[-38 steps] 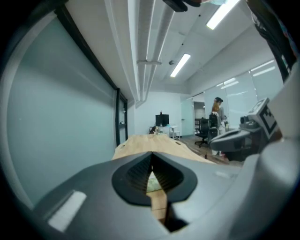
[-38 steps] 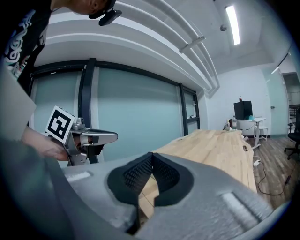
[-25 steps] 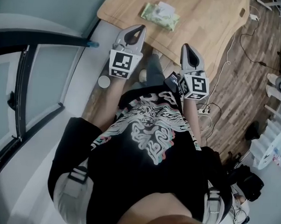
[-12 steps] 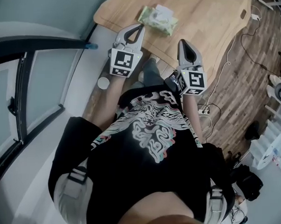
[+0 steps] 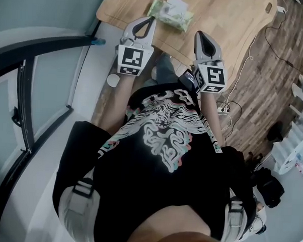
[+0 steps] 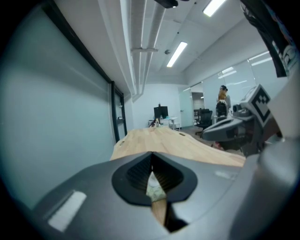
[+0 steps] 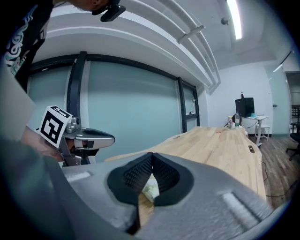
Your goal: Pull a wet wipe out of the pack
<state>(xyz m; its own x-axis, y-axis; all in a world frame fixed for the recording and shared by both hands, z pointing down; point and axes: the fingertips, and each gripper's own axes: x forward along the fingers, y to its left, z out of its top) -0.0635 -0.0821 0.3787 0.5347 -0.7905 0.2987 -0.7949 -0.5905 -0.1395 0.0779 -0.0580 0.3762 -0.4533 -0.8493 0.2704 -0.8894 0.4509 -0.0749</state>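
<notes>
A green wet wipe pack (image 5: 171,12) with a white piece on top lies near the front edge of the wooden table (image 5: 221,20). My left gripper (image 5: 150,20) is shut and empty, its tips just short of the pack's left end. To the right, my right gripper (image 5: 199,34) is also shut and empty, over the table's edge and short of the pack. In the left gripper view the jaws meet at the tips (image 6: 151,154) and the pack (image 6: 153,187) shows through the gap below. The right gripper view shows the same: shut tips (image 7: 151,154), pack (image 7: 151,190) beyond.
A glass partition with a dark frame (image 5: 22,102) runs along the left. A small white round thing (image 5: 112,79) sits on the floor by the table. Cables and a power strip (image 5: 222,117) lie on the wooden floor at the right, near a white rack (image 5: 290,149).
Both grippers have moved forward toward the table and the pack; the left gripper's tips now sit close beside the pack. Both jaws stay shut.
</notes>
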